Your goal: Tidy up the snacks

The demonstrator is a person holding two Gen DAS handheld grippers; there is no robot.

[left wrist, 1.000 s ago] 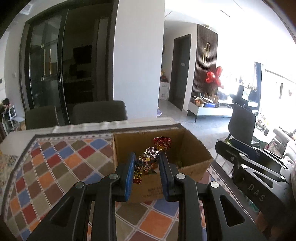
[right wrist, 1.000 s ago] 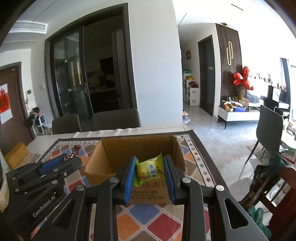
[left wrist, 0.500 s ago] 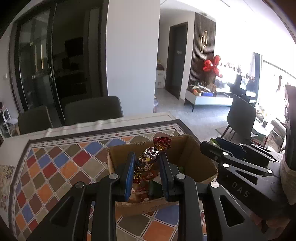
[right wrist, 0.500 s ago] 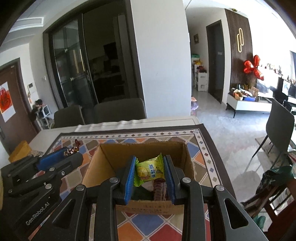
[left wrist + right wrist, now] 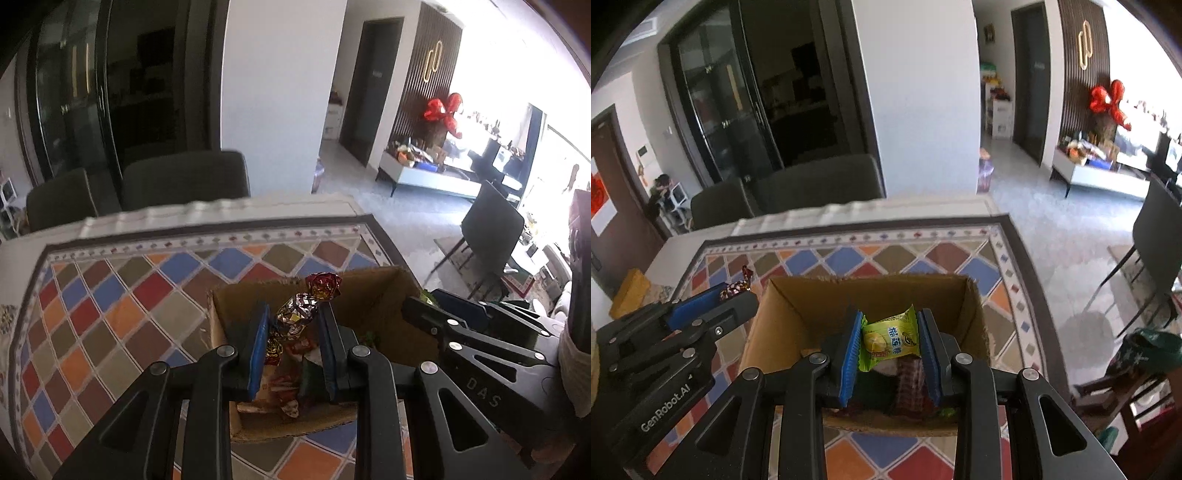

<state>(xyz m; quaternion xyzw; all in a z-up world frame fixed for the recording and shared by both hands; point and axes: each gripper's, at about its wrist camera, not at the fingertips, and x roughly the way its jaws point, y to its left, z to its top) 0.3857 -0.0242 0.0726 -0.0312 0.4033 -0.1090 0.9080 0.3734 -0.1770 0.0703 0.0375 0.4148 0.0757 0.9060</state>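
While the left claw [image 5: 293, 325] pinches crinkly foil candy [image 5: 297, 314], the right claw [image 5: 890, 338] clamps a glossy yellow-green sachet [image 5: 890, 341].

Patchwork tablecloth [image 5: 827, 258] of red, blue, orange and brown diamonds, dark-bordered, over a pale table [image 5: 22, 258]. Two dark grey upholstered chairs [image 5: 816, 184] at the table's far edge. Black-framed glass doors [image 5: 720, 107] behind them, beside a white square pillar [image 5: 916, 92]. Red foil balloon bow [image 5: 1108, 99] on a dark slatted wall panel [image 5: 428, 85]. Low white cabinet [image 5: 1097, 173], cluttered on top, beneath it. Dark chair [image 5: 491, 221] on grey floor. Yellow packet [image 5: 629, 291] at the table's left end.
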